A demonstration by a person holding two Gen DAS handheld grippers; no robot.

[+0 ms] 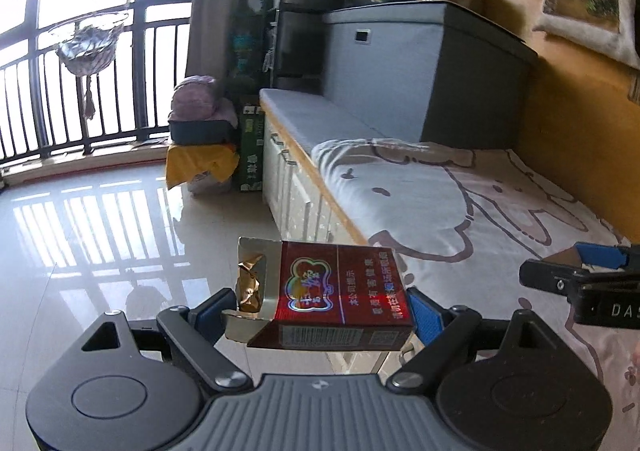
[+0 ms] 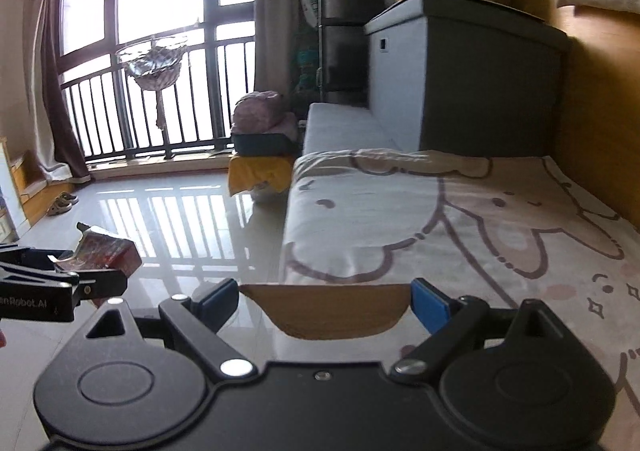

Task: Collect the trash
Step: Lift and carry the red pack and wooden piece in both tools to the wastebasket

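A red cigarette pack (image 1: 340,291), lid torn open with gold foil showing, lies crosswise between the blue pads of my left gripper (image 1: 320,309), which is shut on it above the floor beside the bed. In the right wrist view the same red cigarette pack (image 2: 104,251) shows at the left in the left gripper (image 2: 80,283). My right gripper (image 2: 324,301) is shut on a flat brown cardboard piece (image 2: 324,311) that spans its pads. The right gripper (image 1: 580,275) also shows at the right edge of the left wrist view, over the sheet.
A bed with a cartoon-print sheet (image 2: 460,219) fills the right side. The glossy tiled floor (image 1: 100,243) runs to a railed window (image 2: 168,99). A yellow-draped stack (image 1: 200,155), a green box (image 1: 252,147) and a grey storage chest (image 1: 420,63) stand beyond. Shoes (image 2: 60,203) lie far left.
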